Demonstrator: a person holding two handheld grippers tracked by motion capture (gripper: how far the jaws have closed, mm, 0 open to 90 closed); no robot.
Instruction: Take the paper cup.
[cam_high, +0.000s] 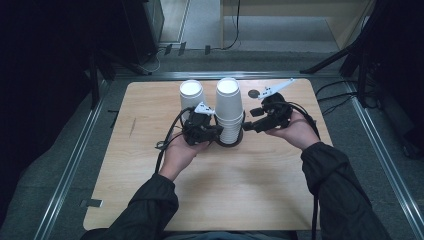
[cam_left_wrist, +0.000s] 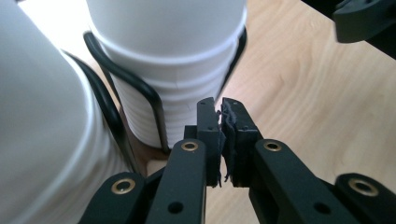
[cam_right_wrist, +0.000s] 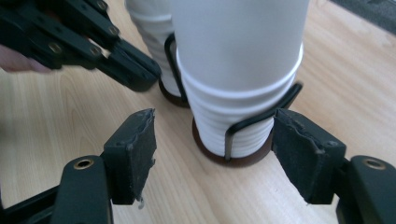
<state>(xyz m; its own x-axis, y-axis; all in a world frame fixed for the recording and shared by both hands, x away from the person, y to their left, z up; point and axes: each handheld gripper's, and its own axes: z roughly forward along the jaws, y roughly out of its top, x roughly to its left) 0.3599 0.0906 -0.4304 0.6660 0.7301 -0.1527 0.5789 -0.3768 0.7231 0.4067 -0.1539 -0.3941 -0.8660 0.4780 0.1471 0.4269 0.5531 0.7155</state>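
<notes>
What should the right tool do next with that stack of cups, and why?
Probably ease forward and close on the cup stack. The right tool is open, its jaws either side of the stack's base but short of it, while the left tool sits shut beside the stack.

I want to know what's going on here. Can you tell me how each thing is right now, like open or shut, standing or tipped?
Left gripper: jaws shut, holding nothing, tips beside the near cup stack.
Right gripper: jaws open wide, either side of the stack's base, not touching.
Near cup stack: upright, upside down, in a black wire holder.
Far cup stack: upright, upside down.
Table: flat, bare wood in front.
</notes>
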